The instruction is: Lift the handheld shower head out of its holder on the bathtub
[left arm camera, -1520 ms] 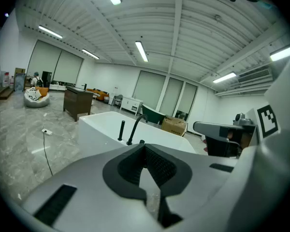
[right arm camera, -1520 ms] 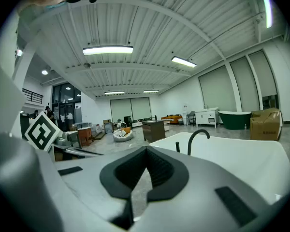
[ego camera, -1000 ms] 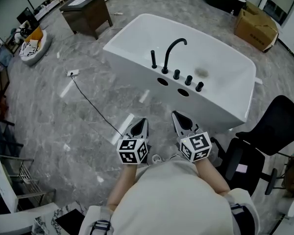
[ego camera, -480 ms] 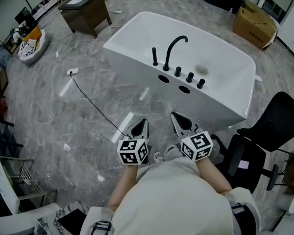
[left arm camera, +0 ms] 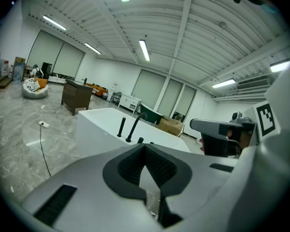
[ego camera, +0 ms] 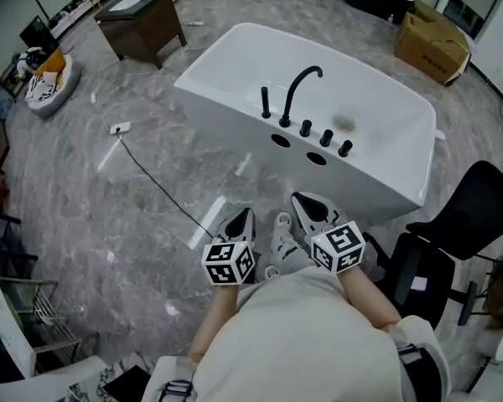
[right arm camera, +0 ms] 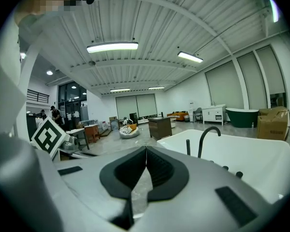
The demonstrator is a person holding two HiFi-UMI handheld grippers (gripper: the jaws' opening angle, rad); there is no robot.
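Handheld shower head (ego camera: 265, 101) small, thin, upright on bathtub (ego camera: 226, 111) rim; detail unclear.

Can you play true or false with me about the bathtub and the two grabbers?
1. The tub is white. True.
2. The shower head lies on the floor. False: it stands upright in its holder, beside the spout.
3. The left hand-held gripper and right hand-held gripper are shut and empty. True.
4. The left hand-held gripper touches the tub. False: it is apart from it, over the floor.
5. The box sits inside the tub. False: it is on the floor beyond it.
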